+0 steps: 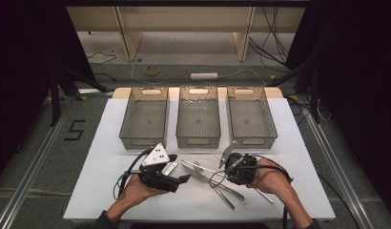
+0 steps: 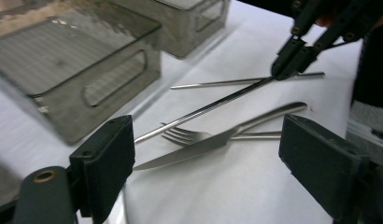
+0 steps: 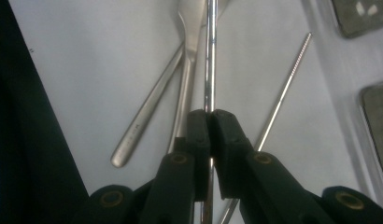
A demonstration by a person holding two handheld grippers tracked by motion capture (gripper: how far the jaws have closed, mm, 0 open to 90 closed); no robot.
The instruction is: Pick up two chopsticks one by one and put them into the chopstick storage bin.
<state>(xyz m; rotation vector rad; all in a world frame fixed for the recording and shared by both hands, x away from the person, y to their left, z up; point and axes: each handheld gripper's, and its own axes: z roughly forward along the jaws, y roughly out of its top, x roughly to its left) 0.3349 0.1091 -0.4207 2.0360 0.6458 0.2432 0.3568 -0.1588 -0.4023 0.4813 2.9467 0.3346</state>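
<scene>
The chopstick [image 3: 209, 56] is pinched between the closed jaws of the right gripper [image 3: 210, 122], running far-left over the knife [image 2: 199, 147]; left gripper [image 2: 206, 161] gapes wide, empty.

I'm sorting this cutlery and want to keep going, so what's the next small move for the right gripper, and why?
Probably lift it straight up a little. The right gripper is shut on a metal chopstick that lies across the fork and knife, so raising it first should clear them before carrying it toward the bins.
</scene>
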